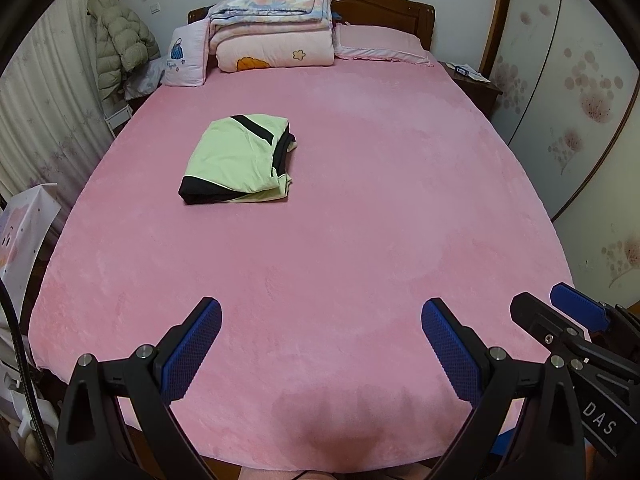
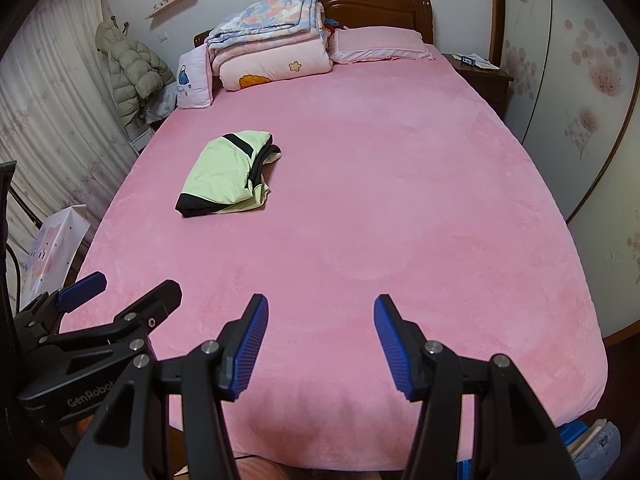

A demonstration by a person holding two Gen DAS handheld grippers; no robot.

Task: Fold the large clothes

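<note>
A light green garment with black bands (image 1: 240, 160) (image 2: 226, 174) lies folded into a compact bundle on the pink bed (image 1: 360, 220) (image 2: 380, 220), left of the middle. My left gripper (image 1: 322, 312) hovers open over the bed's near edge, far short of the garment, with nothing between its blue pads. My right gripper (image 2: 322, 308) is beside it on the right, also open and empty. Each gripper shows at the edge of the other's view: the right gripper (image 1: 552, 304) and the left gripper (image 2: 132, 284).
Folded quilts (image 1: 276, 24) and pillows (image 1: 380, 44) are stacked against the wooden headboard. A padded coat (image 1: 120, 44) hangs by the curtain on the left. A nightstand (image 1: 472, 80) and wardrobe doors (image 1: 580, 100) flank the bed's right side. A white bag (image 2: 52, 252) stands at the left.
</note>
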